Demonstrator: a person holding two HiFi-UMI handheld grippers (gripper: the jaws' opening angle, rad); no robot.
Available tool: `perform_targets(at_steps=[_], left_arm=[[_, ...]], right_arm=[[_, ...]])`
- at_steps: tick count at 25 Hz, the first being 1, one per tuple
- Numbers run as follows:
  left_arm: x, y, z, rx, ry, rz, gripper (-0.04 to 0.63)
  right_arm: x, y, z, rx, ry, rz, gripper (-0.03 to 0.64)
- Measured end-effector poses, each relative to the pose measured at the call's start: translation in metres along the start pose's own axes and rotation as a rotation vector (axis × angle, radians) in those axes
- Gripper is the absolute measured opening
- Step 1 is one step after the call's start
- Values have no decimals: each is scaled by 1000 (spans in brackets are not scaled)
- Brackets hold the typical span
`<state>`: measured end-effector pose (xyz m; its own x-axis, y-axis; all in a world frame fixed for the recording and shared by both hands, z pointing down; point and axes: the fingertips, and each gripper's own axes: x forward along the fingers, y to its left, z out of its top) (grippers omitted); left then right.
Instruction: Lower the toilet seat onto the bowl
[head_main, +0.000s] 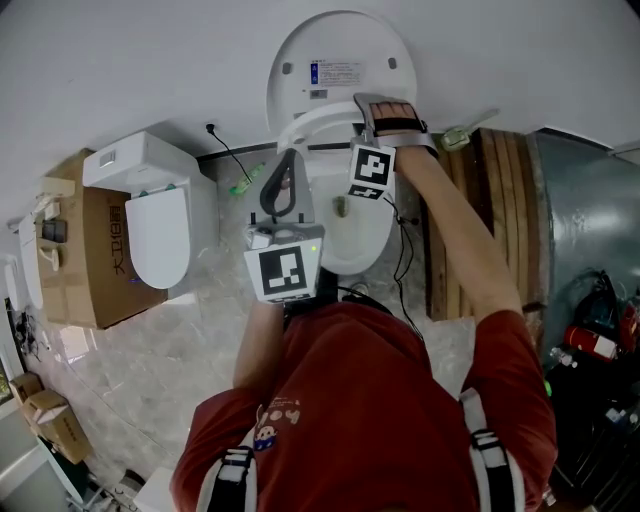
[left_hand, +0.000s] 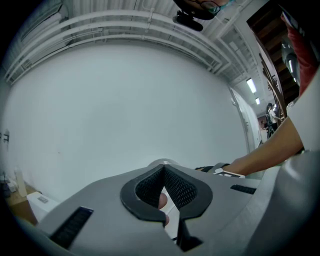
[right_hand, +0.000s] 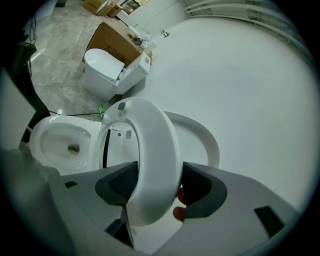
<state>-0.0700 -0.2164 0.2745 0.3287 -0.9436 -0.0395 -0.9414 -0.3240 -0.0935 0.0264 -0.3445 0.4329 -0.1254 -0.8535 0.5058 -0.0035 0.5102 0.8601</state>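
The toilet's white lid stands up against the wall. The seat ring is tilted away from the lid, above the open bowl. My right gripper is shut on the seat's rim. In the right gripper view the seat runs between the dark pads of the right gripper, with the bowl at left and the lid behind. My left gripper hangs over the bowl's left side, shut and holding nothing. Seen in its own view, the left gripper points at the bare wall.
A second white toilet stands to the left beside a cardboard box. Wooden boards and a grey metal panel stand close on the right. A black cable runs down the wall by the toilet. The floor is marble tile.
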Motion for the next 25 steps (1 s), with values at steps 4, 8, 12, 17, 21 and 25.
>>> perform_targets(at_steps=[4, 8, 12, 17, 21, 25], left_arm=[[-13, -9, 5, 6, -5, 10, 11], [-24, -15, 7, 21, -8, 19, 11], [-36, -22, 9, 30, -9, 27, 11], [-48, -27, 9, 31, -16, 33, 11], [-59, -32, 13, 33, -33, 36, 11], [-76, -36, 23, 23, -70, 46, 11]], right_arm=[[-15, 11, 1, -9, -20, -4, 275], [-28, 24, 4, -16, -41, -11, 273], [-41, 38, 6, -10, -65, -5, 272], [-55, 54, 8, -14, -68, 15, 262], [-69, 69, 9, -12, -75, 44, 250], [-82, 88, 11, -5, -94, 65, 238]])
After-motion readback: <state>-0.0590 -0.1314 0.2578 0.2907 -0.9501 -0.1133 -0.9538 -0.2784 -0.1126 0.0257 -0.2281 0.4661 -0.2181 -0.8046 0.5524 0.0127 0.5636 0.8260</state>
